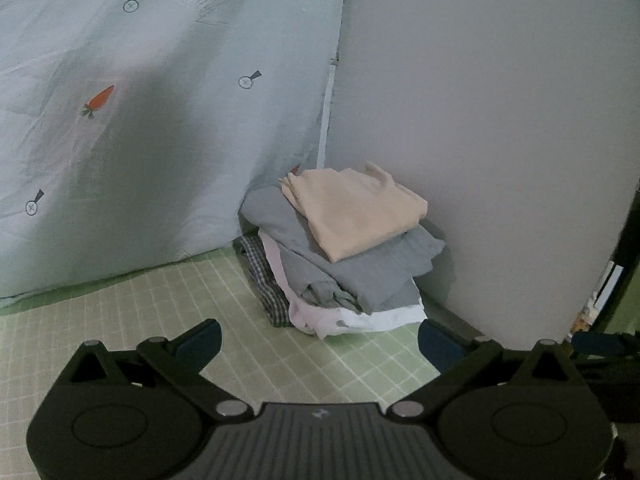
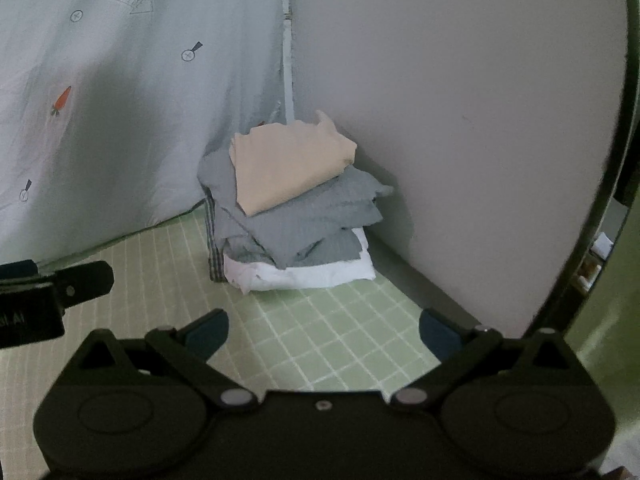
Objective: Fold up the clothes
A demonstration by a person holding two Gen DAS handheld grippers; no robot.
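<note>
A stack of folded clothes sits in the corner on the green checked sheet [image 1: 168,300] [image 2: 320,320]. On top lies a peach garment [image 1: 352,212] [image 2: 288,168], with grey pieces [image 1: 360,272] [image 2: 312,224] under it, then a white one [image 1: 380,320] [image 2: 312,276] and a plaid one [image 1: 264,276] at the bottom left. My left gripper [image 1: 320,340] is open and empty, a short way in front of the stack. My right gripper [image 2: 324,332] is also open and empty, facing the stack. The left gripper's finger [image 2: 80,280] shows at the left edge of the right wrist view.
A pale blue sheet with carrot prints [image 1: 160,120] [image 2: 120,100] hangs on the left. A plain white wall [image 1: 480,120] [image 2: 460,120] closes the right side. A dark frame edge [image 2: 592,240] runs down the far right.
</note>
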